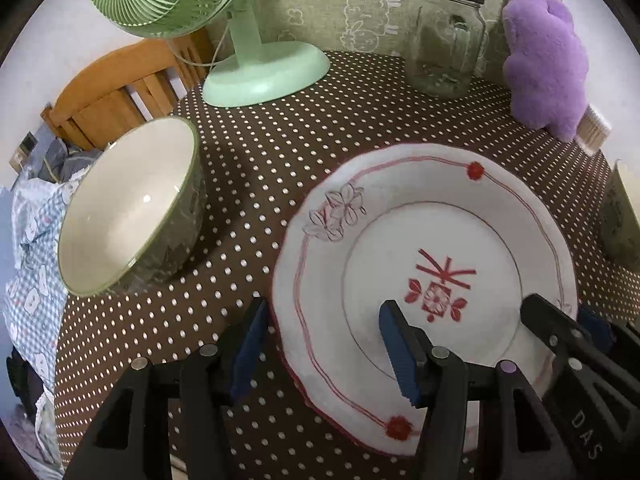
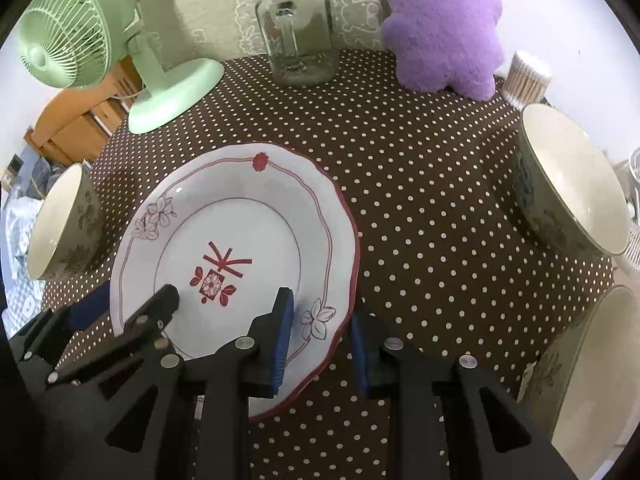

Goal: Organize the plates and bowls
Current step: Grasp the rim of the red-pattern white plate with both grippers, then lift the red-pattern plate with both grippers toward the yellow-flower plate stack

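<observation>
Right wrist view shows both claws straddling opposite rims of the plate (image 2: 240, 216) on the desk (image 2: 420, 160), neither clenched; three bowls sit apart, so stacking remains undone.

both grippers (image 1: 324, 344) (image 2: 320, 340) angled down; jaws parted

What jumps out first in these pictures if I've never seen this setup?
A white plate with red flower markings lies mid-table on the dotted tablecloth, its near rim straddled by the left tool and right tool. Behind stand a mint fan, a glass jar and a fluffy purple cushion.
</observation>
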The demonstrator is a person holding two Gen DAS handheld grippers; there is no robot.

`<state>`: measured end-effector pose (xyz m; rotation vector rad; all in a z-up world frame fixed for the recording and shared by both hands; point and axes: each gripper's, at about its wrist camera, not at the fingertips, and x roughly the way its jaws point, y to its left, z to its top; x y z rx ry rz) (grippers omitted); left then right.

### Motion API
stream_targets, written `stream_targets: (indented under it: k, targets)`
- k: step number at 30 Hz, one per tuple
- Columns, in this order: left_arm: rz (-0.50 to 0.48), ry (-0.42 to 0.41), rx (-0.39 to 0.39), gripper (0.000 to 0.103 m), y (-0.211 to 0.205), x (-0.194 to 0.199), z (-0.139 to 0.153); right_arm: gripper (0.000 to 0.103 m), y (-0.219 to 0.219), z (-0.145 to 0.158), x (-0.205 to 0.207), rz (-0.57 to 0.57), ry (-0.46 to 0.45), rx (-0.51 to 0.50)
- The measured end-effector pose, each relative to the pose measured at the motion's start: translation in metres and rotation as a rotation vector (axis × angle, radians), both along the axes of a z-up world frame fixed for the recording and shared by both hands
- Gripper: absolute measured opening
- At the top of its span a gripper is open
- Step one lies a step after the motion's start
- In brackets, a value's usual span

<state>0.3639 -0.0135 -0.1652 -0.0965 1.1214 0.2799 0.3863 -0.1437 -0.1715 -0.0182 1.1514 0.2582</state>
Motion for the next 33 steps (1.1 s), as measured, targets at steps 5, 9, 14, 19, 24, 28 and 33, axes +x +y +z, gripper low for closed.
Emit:
stream_targets:
  k: [5, 9, 14, 19, 24, 28, 33]
  targets:
    - [-0.02, -0.013, 0.015, 0.053, 0.007, 0.014, -0.002, 0.03, -0.001, -0.005, 0.012, -0.011, 0.015, 0.003]
    - [-0.067, -0.017, 0.039, 0.046, 0.007, 0.028, -0.002, 0.03, 0.0, -0.007, 0.017, -0.017, 0.009, 0.0]
    - [-0.144, 0.004, 0.022, 0.045, 0.009, 0.036, -0.003, 0.034, 0.0, -0.011, 0.024, -0.025, 0.003, -0.007]
    - [-0.172, 0.02, 0.012, 0.045, 0.01, 0.033, -0.003, 0.039, 0.004, -0.012, 0.034, -0.023, 0.004, -0.018]
    - [-0.179, 0.036, -0.019, 0.045, 0.001, 0.02, -0.001, 0.039, -0.002, -0.008, 0.03, -0.02, -0.01, -0.038]
    - [-0.187, 0.046, -0.039, 0.045, -0.008, 0.002, 0.004, 0.039, -0.011, -0.003, 0.02, -0.032, -0.015, -0.043]
    - [-0.214, 0.053, -0.031, 0.045, -0.016, -0.016, 0.011, 0.039, -0.019, 0.004, 0.001, -0.057, -0.02, -0.055]
